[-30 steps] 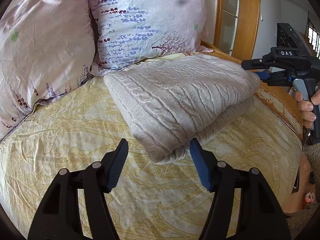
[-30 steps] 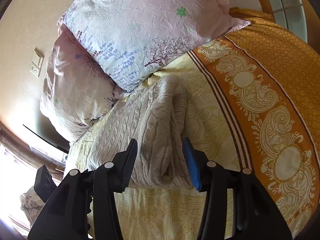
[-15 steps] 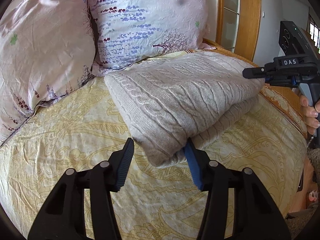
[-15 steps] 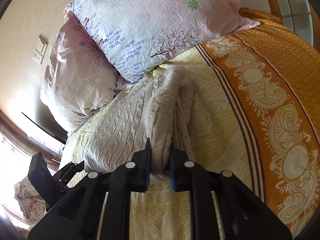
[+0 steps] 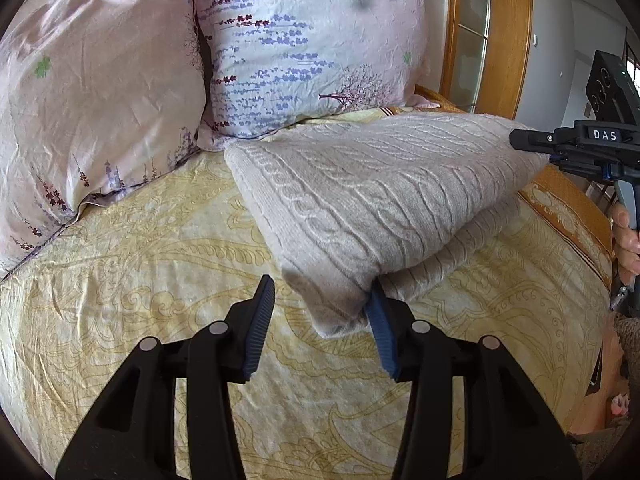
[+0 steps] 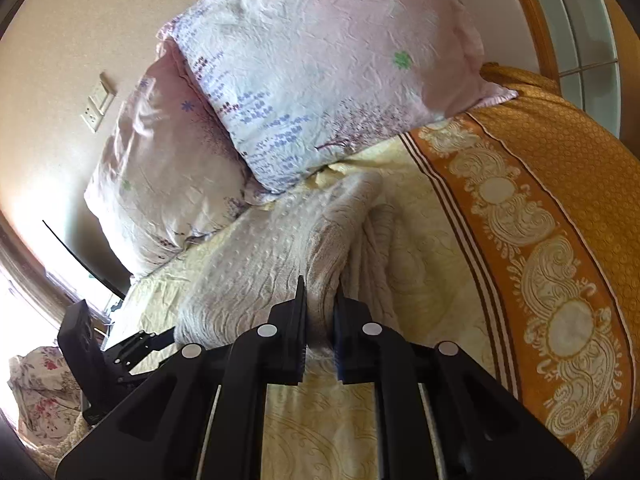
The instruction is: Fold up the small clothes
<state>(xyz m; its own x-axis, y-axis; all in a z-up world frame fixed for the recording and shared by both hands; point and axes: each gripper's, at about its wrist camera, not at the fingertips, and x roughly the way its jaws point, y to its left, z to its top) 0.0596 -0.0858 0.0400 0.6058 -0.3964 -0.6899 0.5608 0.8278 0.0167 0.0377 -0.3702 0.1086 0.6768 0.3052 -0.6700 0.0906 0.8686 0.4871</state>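
Observation:
A grey cable-knit sweater (image 5: 380, 200) lies folded on the yellow bedspread (image 5: 140, 280). Its near corner sits between the fingers of my left gripper (image 5: 321, 292). The right pad (image 5: 380, 332) is tucked under the top layer, the left pad stands clear of the knit, so this gripper is open. In the right wrist view my right gripper (image 6: 320, 294) is shut on the sweater's (image 6: 260, 272) folded edge and holds that side slightly raised. From the left wrist view the right gripper (image 5: 518, 140) shows at the sweater's far right end. The left gripper (image 6: 160, 336) shows dark at the lower left.
Two pink floral pillows (image 5: 300, 40) (image 5: 88, 92) lean against the wall behind the sweater. An orange patterned border (image 6: 560, 260) runs along the bed's edge. A wooden door frame (image 5: 508, 40) stands beyond. A person's hand (image 5: 626, 240) grips the right tool. Floral cloth (image 6: 40, 392) lies off the bed.
My right gripper closed onto the sweater's folded edge and lifted that side a little. My left gripper's jaws narrowed around the near corner without moving away.

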